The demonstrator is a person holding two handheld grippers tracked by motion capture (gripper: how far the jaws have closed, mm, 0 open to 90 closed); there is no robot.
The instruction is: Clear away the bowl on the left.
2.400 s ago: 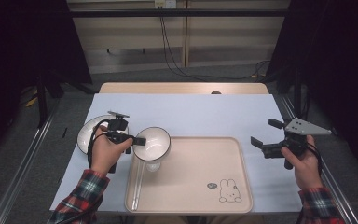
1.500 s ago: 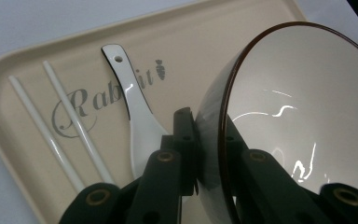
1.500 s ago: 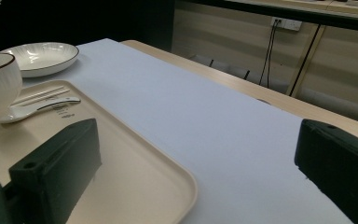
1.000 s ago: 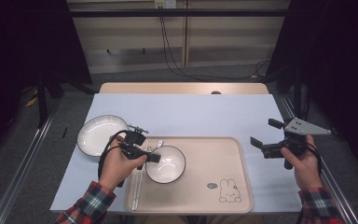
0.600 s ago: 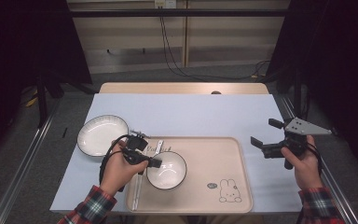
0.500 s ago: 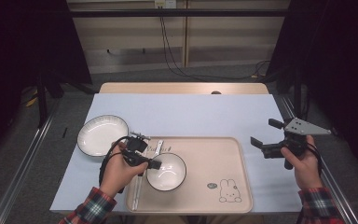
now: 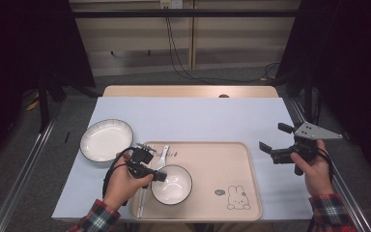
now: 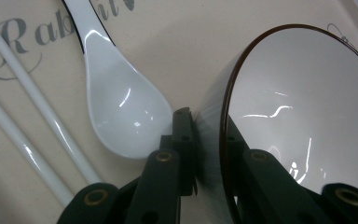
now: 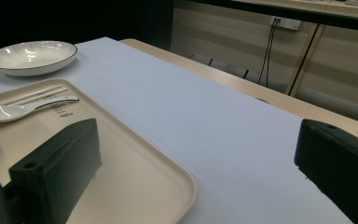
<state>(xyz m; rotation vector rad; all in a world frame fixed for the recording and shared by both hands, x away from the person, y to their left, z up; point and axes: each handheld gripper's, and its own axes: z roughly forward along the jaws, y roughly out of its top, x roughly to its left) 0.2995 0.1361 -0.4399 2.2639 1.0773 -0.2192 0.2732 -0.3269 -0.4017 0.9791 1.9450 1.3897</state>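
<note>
The left gripper [image 7: 160,177] sits nearest the person, its jaws pinched narrow on the rim of the small white bowl [image 7: 172,184], one jaw outside the wall and one inside, as the left gripper view shows [image 8: 208,140]. The bowl [image 8: 303,121] is in the front left part of the beige tray [image 7: 241,203], low over the floor or resting on it; I cannot tell whether its base touches yet.

The main risk, as I judge it, is the edge grip: the bowl is held by a thin strip of glazed rim on one side only, so it could pivot in the jaws and drop, or tip if released before the base sits flat. The second risk is the white ceramic spoon [image 8: 121,112], whose scoop lies just beside the outer jaw and the bowl wall. A small drift that way would set the bowl on the scoop, or knock it against the white chopsticks [image 8: 37,116] beside it.

The bowl is round, so it has no long axis across the table. Its one axis runs from base to mouth, and the mouth faces up, seemingly close to level in the high view.

Farther off, the right gripper [image 7: 274,139] hovers with jaws wide and empty beyond the tray's right edge. At the far left, the white plate [image 7: 106,140] rests on the table [image 7: 198,116], well apart from the bowl.
</note>
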